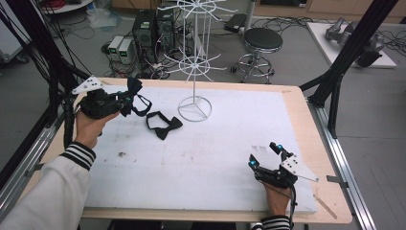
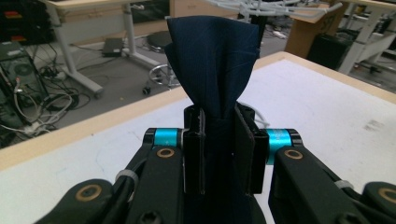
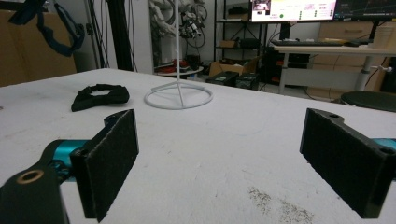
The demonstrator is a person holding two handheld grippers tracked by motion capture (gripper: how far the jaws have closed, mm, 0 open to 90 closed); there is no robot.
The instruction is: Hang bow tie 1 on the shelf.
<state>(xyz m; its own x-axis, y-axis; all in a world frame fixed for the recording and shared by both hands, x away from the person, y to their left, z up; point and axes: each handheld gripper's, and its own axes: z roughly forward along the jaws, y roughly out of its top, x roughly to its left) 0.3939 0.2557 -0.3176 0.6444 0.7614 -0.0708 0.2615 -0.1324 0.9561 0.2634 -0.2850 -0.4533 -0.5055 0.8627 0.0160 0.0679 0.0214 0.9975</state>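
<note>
The left gripper [image 1: 128, 98], up at ten o'clock on the table [image 1: 297, 103], pinches a navy bow tie [image 2: 212, 56] tight by its middle, its strap dangling. A black bow tie [image 1: 163, 125] lies just at eight o'clock of the white rack [image 1: 195, 62]. The right gripper [image 1: 265, 154] rests at five o'clock, jaws spread wide, holding nothing. I'd worry that loose strap could snag a prong and tip the light rack.

We see a navy bow tie [image 2: 215, 56], a black bow tie [image 1: 163, 125], a white stand [image 1: 195, 108] and striped cuffs [image 1: 78, 155].
</note>
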